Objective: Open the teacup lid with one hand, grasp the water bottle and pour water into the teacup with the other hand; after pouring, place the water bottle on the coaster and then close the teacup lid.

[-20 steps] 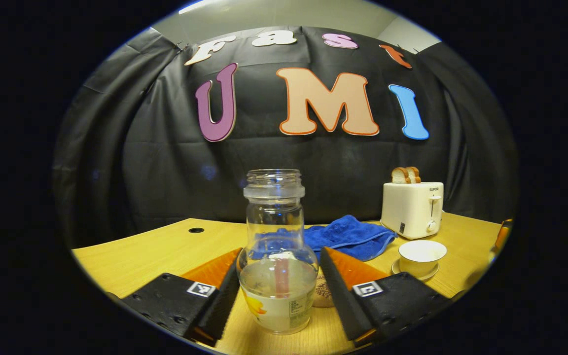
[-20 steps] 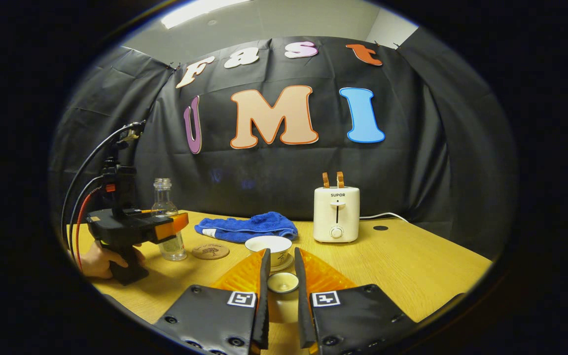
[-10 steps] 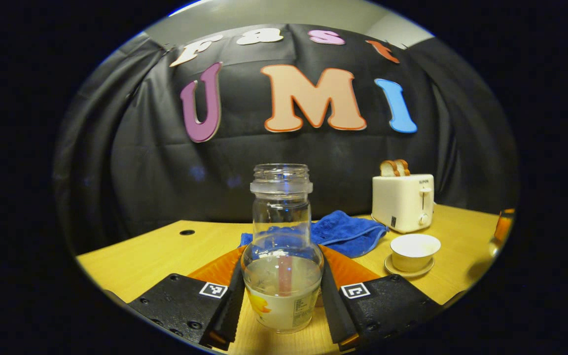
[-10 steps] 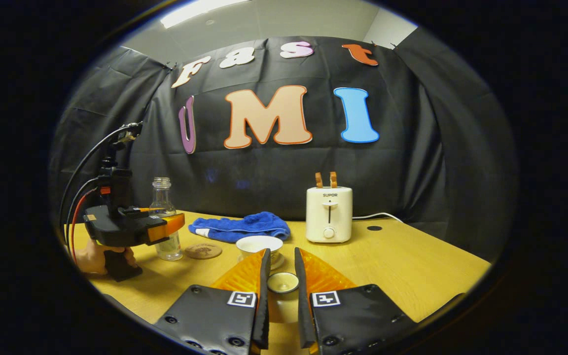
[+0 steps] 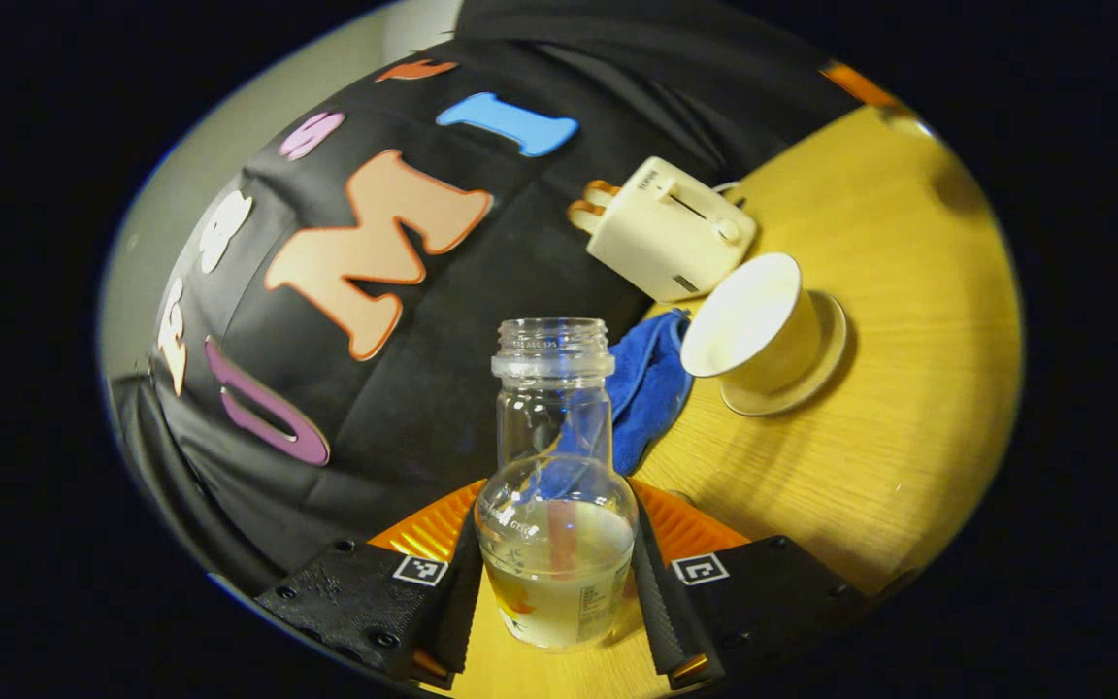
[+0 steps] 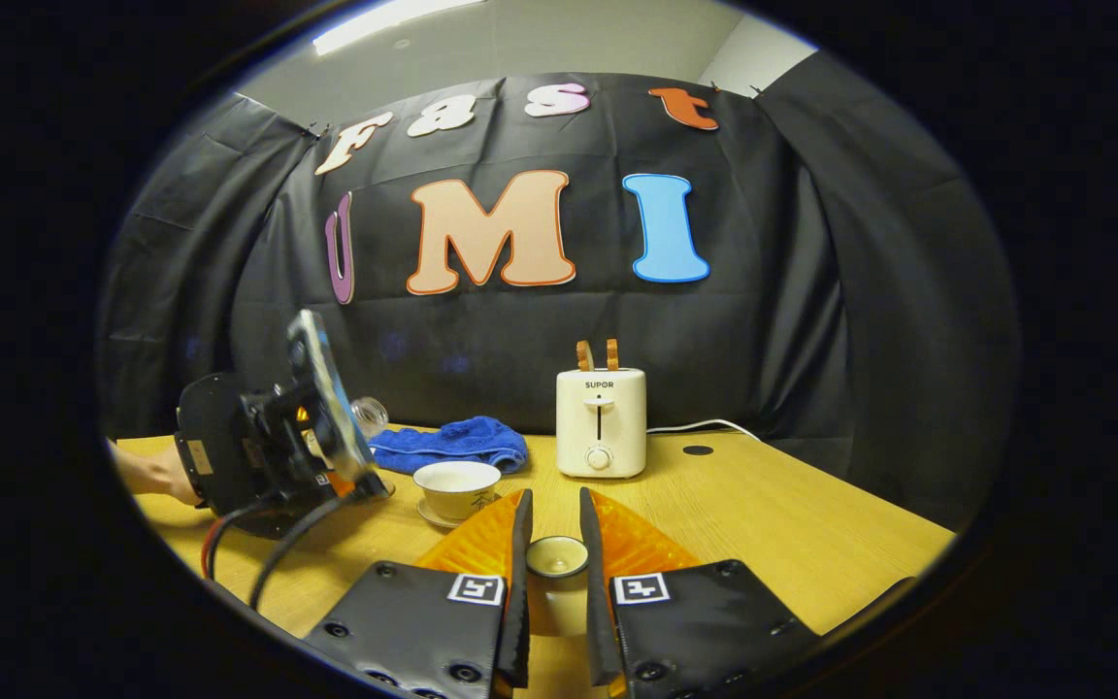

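My left gripper (image 5: 555, 512) is shut on the lower body of a clear glass water bottle (image 5: 553, 427). The bottle has no cap and holds some water. The left gripper view is rolled hard, so the bottle leans with its open mouth toward the white teacup (image 5: 753, 320) on its saucer (image 5: 826, 364). In the right gripper view the left gripper (image 6: 278, 451) hangs tilted just left of the open teacup (image 6: 455, 482), with the bottle's neck (image 6: 368, 415) poking out behind it. My right gripper (image 6: 553, 500) is shut on the small round teacup lid (image 6: 556, 556), held above the table.
A cream toaster (image 6: 600, 422) with bread slices stands at the back of the wooden table (image 6: 772, 524). A blue cloth (image 6: 452, 445) lies behind the teacup. A hand (image 6: 147, 476) and cables show at the far left.
The left gripper has lifted the bottle, carried it right toward the teacup and rolled it over to a steep tilt. The right gripper still holds the lid and has drifted slightly.
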Tool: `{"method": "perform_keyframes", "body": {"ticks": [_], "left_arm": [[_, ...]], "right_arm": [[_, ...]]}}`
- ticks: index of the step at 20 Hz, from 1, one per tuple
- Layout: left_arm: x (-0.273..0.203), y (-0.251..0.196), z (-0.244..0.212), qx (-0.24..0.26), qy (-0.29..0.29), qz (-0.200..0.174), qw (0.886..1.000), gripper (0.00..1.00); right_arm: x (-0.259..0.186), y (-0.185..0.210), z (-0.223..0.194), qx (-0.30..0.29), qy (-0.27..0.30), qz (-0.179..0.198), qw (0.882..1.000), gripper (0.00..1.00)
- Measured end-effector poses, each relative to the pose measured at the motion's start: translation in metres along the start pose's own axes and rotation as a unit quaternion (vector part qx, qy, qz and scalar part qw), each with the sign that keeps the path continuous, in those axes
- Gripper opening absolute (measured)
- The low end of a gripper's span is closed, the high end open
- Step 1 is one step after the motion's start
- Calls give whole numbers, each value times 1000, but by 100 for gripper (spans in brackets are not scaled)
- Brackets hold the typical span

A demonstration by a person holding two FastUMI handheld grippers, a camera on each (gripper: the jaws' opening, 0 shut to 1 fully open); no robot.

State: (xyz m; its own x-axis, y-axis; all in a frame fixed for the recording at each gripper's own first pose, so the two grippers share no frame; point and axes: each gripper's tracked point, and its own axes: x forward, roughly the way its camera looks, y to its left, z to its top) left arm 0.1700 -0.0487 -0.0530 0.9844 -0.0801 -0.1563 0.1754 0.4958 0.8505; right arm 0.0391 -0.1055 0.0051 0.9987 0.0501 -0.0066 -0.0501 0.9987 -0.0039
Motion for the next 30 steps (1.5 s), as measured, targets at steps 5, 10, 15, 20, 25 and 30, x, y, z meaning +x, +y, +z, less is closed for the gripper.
{"method": "perform_keyframes", "body": {"ticks": [5,10,15,20,25,30], "left_arm": [[3,-15,-1,90,11,-25,996,69],[-4,-35,10,170,15,-41,984,68],[-17,-57,18,234,16,-46,971,68],[-10,-57,12,271,29,-63,960,68],[-7,-52,7,306,42,-68,949,68],[-7,-45,12,342,44,-67,936,68]], "right_arm": [[3,-8,-1,0,0,-7,1000,27],[2,-10,0,-1,0,-7,1000,27],[2,-18,0,-1,0,-17,1000,27],[2,-18,0,-1,0,-18,1000,27],[1,-18,0,-1,0,-16,1000,27],[2,-17,0,0,0,-14,1000,27]]}}
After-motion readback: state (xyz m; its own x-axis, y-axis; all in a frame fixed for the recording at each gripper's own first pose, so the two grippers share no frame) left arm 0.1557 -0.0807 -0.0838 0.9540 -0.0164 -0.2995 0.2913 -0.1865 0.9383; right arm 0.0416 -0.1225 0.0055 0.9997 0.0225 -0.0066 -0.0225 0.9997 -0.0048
